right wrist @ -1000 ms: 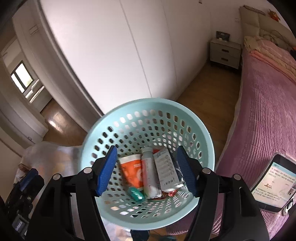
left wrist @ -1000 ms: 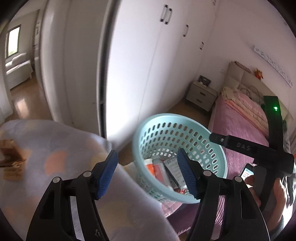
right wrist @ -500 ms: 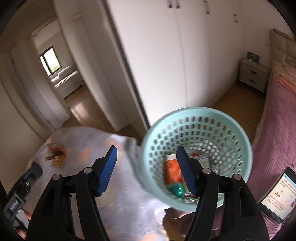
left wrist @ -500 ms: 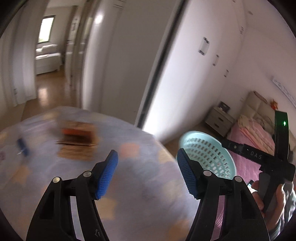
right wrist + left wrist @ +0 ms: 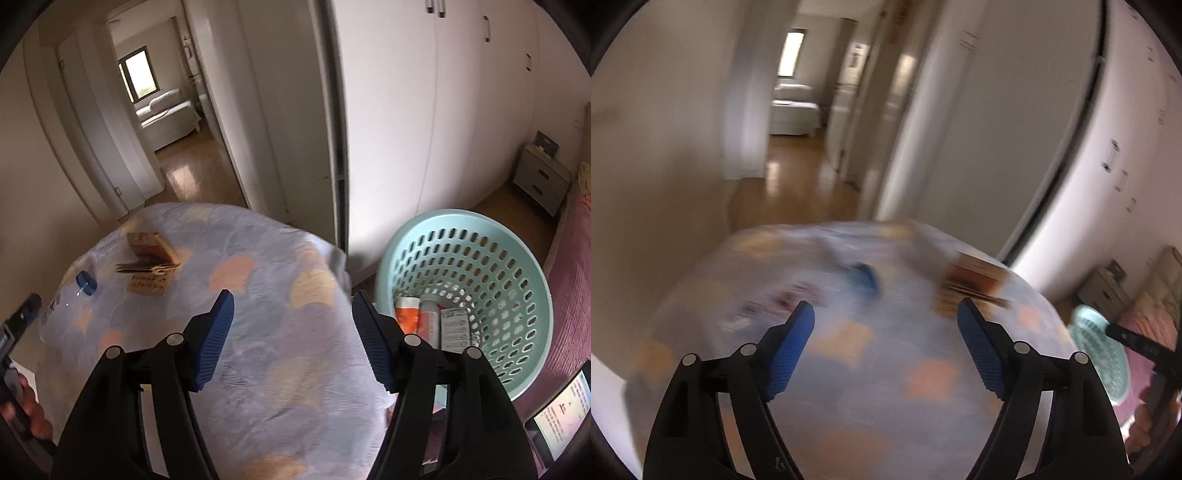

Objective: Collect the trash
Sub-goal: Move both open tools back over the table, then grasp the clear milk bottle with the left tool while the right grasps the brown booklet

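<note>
Both the left tongs and right tongs are spread and carry nothing, hovering over the cloth-covered surface. The remaining trash, a brown cardboard packet and a plastic bottle with a blue cap, lies at the far left. The mint basket sits just off the right edge, probably for short drops.

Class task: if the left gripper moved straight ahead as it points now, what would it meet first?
Probably the pastel-patterned tablecloth; the left gripper is angled down at it, before the blurred blue bottle cap. Depth is uncertain.

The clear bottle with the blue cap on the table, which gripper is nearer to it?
Left. The left gripper points at the bottle; the right gripper hovers toward the basket side.
</note>
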A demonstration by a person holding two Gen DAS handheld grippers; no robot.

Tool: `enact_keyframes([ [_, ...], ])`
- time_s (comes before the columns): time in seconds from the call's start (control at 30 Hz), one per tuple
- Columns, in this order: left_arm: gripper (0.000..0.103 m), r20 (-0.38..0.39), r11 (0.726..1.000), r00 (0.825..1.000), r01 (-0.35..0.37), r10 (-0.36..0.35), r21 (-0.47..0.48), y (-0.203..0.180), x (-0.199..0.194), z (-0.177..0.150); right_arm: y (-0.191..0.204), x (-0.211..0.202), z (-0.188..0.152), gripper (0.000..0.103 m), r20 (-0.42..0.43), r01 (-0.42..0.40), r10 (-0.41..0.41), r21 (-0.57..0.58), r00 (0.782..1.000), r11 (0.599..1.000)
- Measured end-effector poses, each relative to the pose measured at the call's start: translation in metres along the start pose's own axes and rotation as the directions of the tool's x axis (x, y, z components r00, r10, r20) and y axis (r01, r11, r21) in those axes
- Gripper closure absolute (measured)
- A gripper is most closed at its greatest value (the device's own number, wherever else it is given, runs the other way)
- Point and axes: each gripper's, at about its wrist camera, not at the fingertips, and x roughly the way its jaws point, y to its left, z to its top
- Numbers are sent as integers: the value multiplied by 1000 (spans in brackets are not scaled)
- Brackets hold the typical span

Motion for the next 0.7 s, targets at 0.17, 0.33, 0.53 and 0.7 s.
enact_keyframes([
  [0.17, 24, 11, 997, 997, -72, 73, -29, 46, 4, 18, 21, 15, -5, 40, -21, -1, 0, -40, 1000, 999],
  [0.33, 25, -52, 997, 996, -80, 79, -22, 72, 26, 28, 35, 25, -5, 40, -32, 4, -7, -75, 999, 997],
  [0.53, 26, -141, 1000, 990, 20, -22, -16, 73, 38, 16, 51, 33, -1, 40, -37, -5, 1, -112, 999, 994],
  [0.7, 26, -185, 999, 983, 21, -14, 39, 59, 32, 1, 65, 40, -3, 40, -45, -20, 14, -138, 999, 990],
])
